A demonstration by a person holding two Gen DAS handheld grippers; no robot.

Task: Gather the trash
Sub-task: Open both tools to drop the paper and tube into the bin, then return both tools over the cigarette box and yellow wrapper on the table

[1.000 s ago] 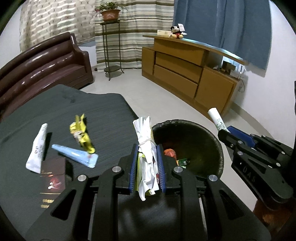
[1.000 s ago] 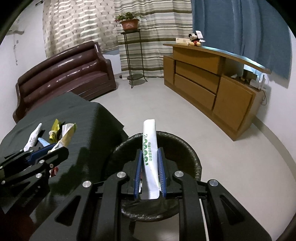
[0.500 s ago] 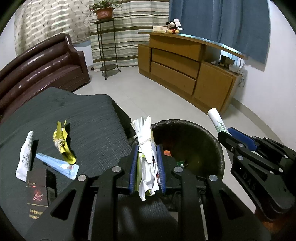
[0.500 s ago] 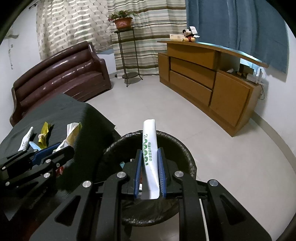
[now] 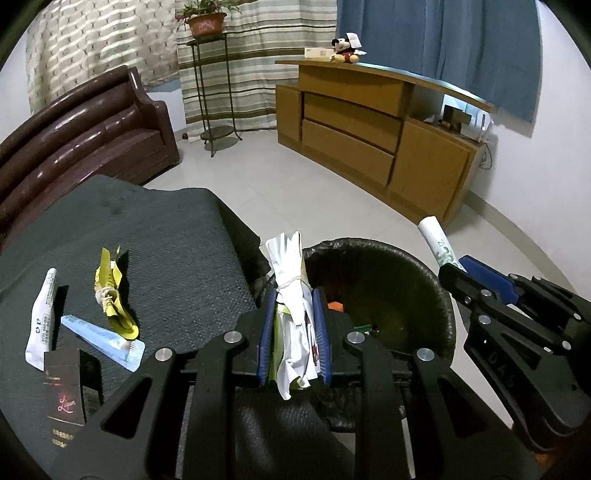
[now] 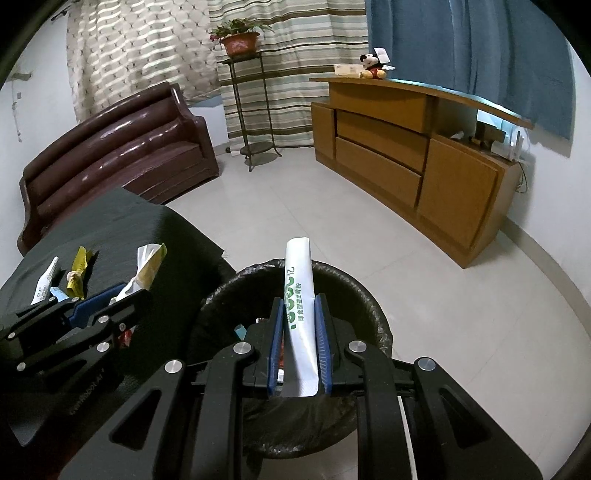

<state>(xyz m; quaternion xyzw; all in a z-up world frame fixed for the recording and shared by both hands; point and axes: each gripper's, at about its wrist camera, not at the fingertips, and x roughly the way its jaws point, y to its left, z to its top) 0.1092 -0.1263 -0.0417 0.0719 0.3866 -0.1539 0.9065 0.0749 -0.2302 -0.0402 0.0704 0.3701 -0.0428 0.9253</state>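
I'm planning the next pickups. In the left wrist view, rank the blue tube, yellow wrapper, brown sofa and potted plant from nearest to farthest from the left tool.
1. Blue tube, on the dark table just left of the left tool.
2. Yellow wrapper, on the table right behind the tube.
3. Brown sofa, beyond the table, upper left.
4. Potted plant, on a stand by the curtains.

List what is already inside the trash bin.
The black-lined trash bin shows an orange scrap and a small green piece. The left gripper and its tied wrapper bundle cover the near side.
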